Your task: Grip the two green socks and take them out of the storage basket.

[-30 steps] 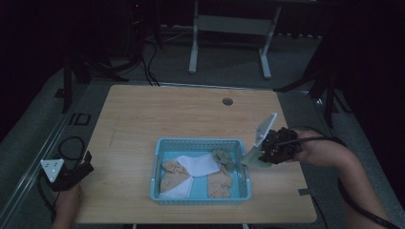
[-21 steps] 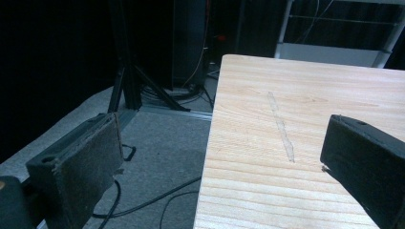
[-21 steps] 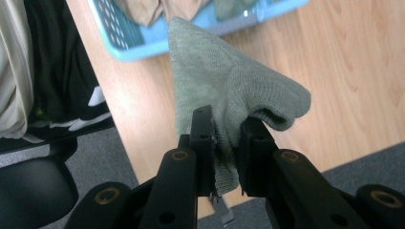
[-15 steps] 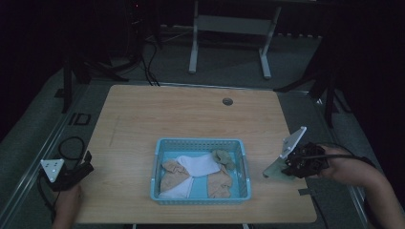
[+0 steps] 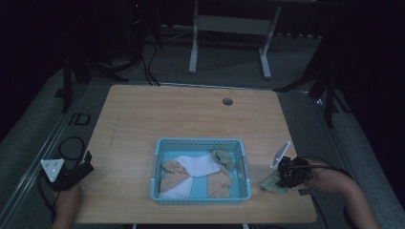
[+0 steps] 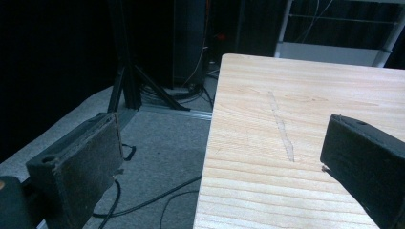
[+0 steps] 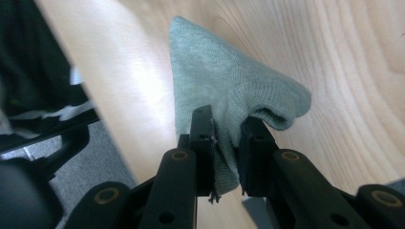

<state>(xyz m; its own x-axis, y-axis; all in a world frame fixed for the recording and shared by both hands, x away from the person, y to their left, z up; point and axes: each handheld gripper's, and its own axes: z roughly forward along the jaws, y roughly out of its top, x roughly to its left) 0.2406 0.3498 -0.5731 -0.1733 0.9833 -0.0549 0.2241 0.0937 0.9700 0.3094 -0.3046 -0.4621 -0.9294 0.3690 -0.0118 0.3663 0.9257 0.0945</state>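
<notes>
1. Biggest thing first: the wooden table (image 5: 191, 119) took up most of the high view, w/ a small round grommet hole (image 5: 227, 101) near the far edge. In the left gripper view we saw its near-left corner and a faint scratch (image 6: 282, 129) running along the grain.

2. Next, the light blue basket (image 5: 200, 143) sat near the front edge, roughly mid-table. Inside we had a white cloth (image 5: 196, 167) lying across a couple of tan pieces (image 5: 172, 172), plus an olive-green one (image 5: 223, 157) tucked in the far right corner. Couldn't tell exactly how many pieces were in there, too dim.

3. Right gripper (image 5: 285, 177) was over the table's right front area, well right of the basket, held by a hand (image 5: 325, 177) coming in from the right. Its grey plate (image 5: 281, 154) stuck up on the basket side.

4. Left gripper (image 5: 88, 164) sat off the table's left front corner, not touching anything. Jaws were spread wide, nothing between them, just table edge and grey floor in btwn.

5. Smallest: the grey-green sock (image 7: 229, 86). The right gripper's jaws were squeezed together on a fold of it, pinching it tight. The rest of the sock lay draped on the bare table, out of the basket, near the right edge.
</notes>
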